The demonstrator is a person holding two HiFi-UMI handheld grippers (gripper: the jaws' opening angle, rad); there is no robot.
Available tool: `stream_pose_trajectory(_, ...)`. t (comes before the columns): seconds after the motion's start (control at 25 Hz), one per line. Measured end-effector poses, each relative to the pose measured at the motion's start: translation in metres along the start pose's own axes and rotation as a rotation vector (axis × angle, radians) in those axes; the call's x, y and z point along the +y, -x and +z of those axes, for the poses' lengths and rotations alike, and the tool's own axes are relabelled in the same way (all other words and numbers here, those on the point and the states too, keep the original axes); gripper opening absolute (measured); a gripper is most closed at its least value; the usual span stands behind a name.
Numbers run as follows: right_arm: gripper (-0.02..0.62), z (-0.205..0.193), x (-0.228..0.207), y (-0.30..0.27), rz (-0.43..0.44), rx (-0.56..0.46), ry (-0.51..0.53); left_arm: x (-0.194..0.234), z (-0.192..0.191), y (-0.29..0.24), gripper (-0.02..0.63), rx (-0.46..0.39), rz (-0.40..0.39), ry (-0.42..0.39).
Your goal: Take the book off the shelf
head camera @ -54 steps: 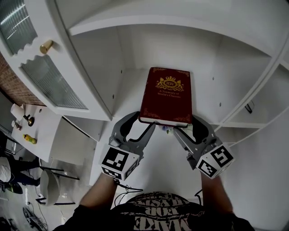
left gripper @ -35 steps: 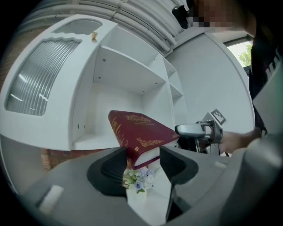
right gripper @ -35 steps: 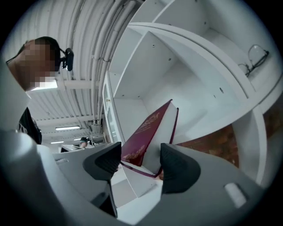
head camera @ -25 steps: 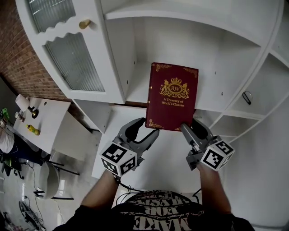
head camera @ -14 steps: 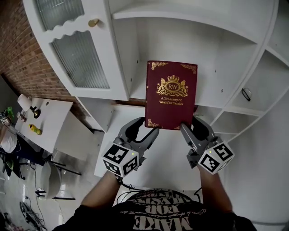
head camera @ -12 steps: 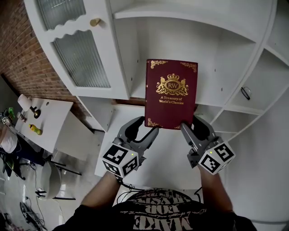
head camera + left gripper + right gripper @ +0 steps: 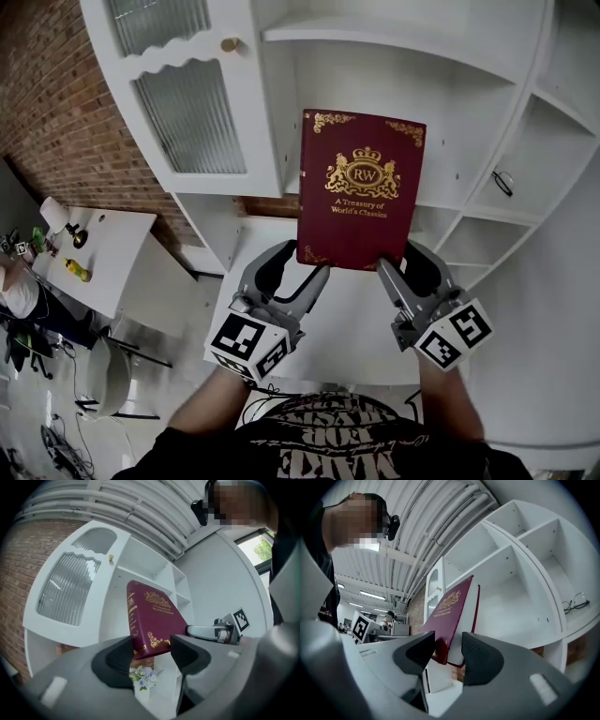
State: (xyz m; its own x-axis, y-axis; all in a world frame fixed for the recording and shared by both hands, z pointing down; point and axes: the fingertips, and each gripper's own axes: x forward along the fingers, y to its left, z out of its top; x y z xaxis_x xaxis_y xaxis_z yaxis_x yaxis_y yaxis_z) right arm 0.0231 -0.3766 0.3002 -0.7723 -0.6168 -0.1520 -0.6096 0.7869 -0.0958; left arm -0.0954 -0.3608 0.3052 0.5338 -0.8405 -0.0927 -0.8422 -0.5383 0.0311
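Note:
A dark red hardback book (image 7: 361, 187) with a gold crest is held up in front of the white shelf unit (image 7: 469, 84), off its boards. My right gripper (image 7: 398, 262) is shut on the book's lower right corner; in the right gripper view the book (image 7: 450, 616) stands edge-on, pinched between the jaws of the right gripper (image 7: 447, 653). My left gripper (image 7: 295, 267) is open, with the book's lower left corner between its spread fingers. In the left gripper view the book (image 7: 152, 618) tilts above the left gripper (image 7: 150, 656), jaws apart.
A cabinet door with ribbed glass and a brass knob (image 7: 230, 44) stands at the upper left. Spectacles (image 7: 503, 181) lie on a right-hand shelf. Small flowers (image 7: 143, 677) stand below the book. A white table (image 7: 103, 272) with small items and a brick wall are at the left.
The book has come off the shelf board and out toward me, rising with both grippers. The right gripper kept its hold; the left stayed open at the corner.

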Motion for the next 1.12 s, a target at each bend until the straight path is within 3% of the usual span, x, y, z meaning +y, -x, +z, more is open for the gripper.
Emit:
stream_pose_trajectory(0.52, 0.196, 0.015, 0.051, 0.033, -0.042, -0.019, 0.033, -0.027, 0.022, 0.047, 0.247, -0.028, -0.037, -0.020)
stream_pose_trajectory(1.12, 0.193, 0.028, 0.073, 0.039, -0.067, -0.033, 0.076, -0.030, 0.040, 0.064, 0.244, -0.055, -0.055, -0.034)
